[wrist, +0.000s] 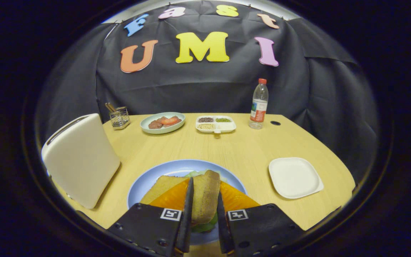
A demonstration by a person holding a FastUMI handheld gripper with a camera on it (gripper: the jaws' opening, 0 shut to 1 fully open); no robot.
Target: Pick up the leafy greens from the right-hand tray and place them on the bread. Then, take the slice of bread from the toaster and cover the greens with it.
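Second step in hand: covering the greens. Tongs [204,208] clamped on a slice of bread [205,200], held edge-on and upright between both fingers, directly over the blue plate [145,182] at the near edge of the table [241,146]. Leafy greens [205,226] already on the plate, peeking out green below the held slice and again at its far end; orange slices [170,198] and a lower slice of bread [161,185] lying flat under and beside the held one. White tray [294,177] near the right edge, bare, so greens step judged done. Toaster [80,159] standing at the left edge, slot contents not readable from here.

Next move, by judgement: tip the held slice from upright to flat, line up over the greens and lower bread, lower until resting, then spread the tongs and back off without dragging the stack. Risk: slice landing skewed or sliding off the orange layer.

Along the far edge, well apart: plate of meat and tomato [162,122], divided dish [215,124], bottle [259,104], wire holder [119,117].
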